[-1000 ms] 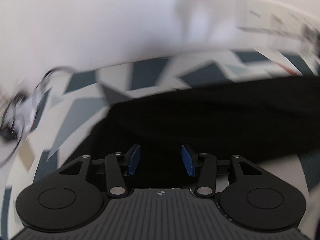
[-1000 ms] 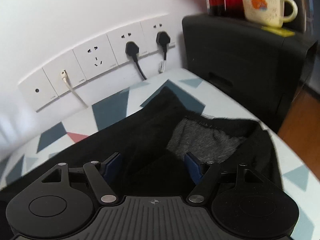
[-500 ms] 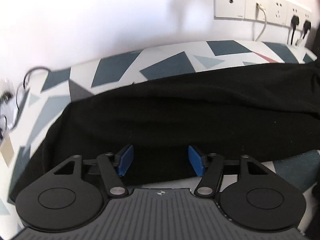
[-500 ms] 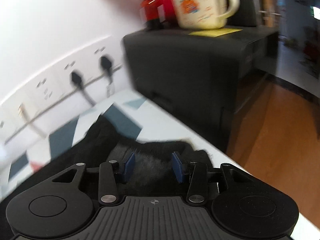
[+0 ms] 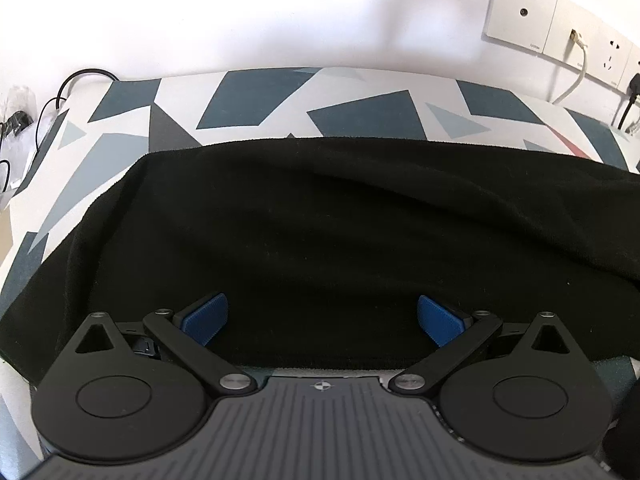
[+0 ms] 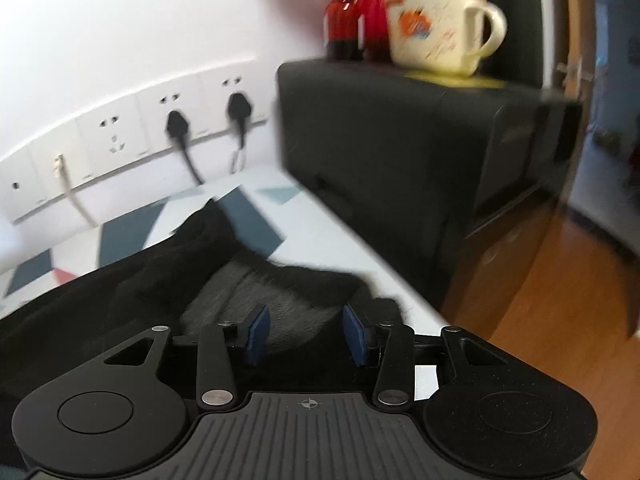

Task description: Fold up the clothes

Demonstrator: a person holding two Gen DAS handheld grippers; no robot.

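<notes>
The soft, limp garment (image 5: 340, 232) is best taken at its edge, as the left gripper (image 5: 322, 320) is opening above it and the right gripper (image 6: 306, 334) is half-closed, nothing being visibly pinched.

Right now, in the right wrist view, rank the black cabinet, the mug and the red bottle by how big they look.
1. Black cabinet, by far the largest.
2. Mug.
3. Red bottle, smallest. All three are blurred, but the order is clear.
</notes>
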